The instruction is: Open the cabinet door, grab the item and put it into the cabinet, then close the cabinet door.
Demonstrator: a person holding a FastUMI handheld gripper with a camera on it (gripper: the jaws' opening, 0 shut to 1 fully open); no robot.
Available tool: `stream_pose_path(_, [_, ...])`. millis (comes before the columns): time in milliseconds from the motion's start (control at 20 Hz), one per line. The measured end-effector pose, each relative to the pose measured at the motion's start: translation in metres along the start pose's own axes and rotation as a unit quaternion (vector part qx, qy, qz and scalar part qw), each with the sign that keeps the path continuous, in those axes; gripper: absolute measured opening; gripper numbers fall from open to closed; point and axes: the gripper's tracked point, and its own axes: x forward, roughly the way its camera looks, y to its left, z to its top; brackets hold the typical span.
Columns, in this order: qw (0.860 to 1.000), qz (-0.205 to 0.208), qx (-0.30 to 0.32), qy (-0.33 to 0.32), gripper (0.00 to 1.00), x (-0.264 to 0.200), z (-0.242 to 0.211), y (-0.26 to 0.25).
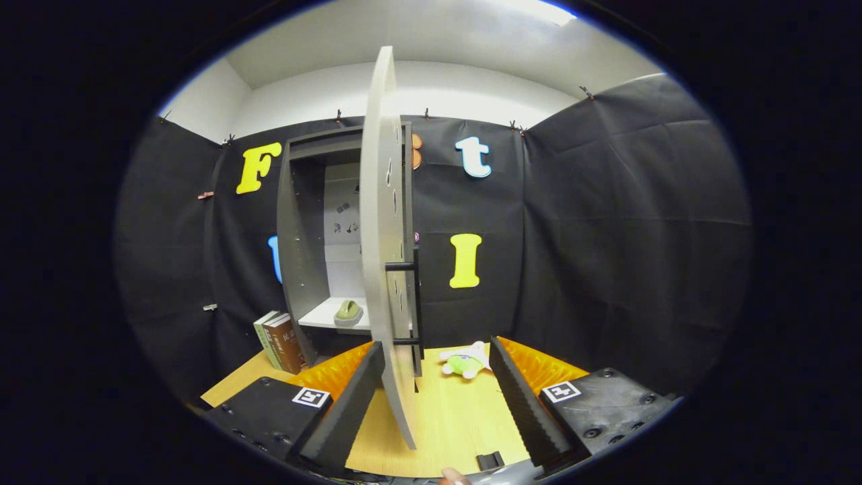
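Cabinet door open, edge-on, upright between wide-open empty jaws, toy beyond

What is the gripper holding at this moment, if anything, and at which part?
Nothing is held. The gripper is open, and the edge of the cabinet door stands between the fingers, close to one of them, with neither pressing on it. The door's handle lies beyond them.

Bright light is thrown from a ceiling lamp far above the fingers, glare blown out there. The cabinet door between the fingers is bowed by fisheye distortion. Focus is held sharp; shadows are soft.
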Motion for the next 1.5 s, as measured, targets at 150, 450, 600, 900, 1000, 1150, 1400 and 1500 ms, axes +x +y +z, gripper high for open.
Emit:
stream_pose_path(150, [0.999,0.034,0.016,0.015,0.98,0.026,-0.018,0.005])
stream_pose_path(450, [0.995,0.091,0.015,0.032,0.98,0.065,-0.033,0.019])
stream_pose_path(600, [0.993,0.108,0.024,0.038,0.97,0.065,-0.037,0.034])
stream_pose_path(900, [0.991,0.124,0.025,0.042,0.98,0.067,-0.042,0.087])
stream_pose_path(1000, [0.991,0.122,0.023,0.042,0.97,0.07,-0.044,0.111])
stream_pose_path(1150, [0.992,0.115,0.013,0.041,0.98,0.081,-0.051,0.15])
stream_pose_path(1400, [0.994,0.105,0.006,0.034,0.98,0.112,-0.058,0.225])
stream_pose_path(1500, [0.993,0.115,0.006,0.035,0.98,0.12,-0.066,0.259])
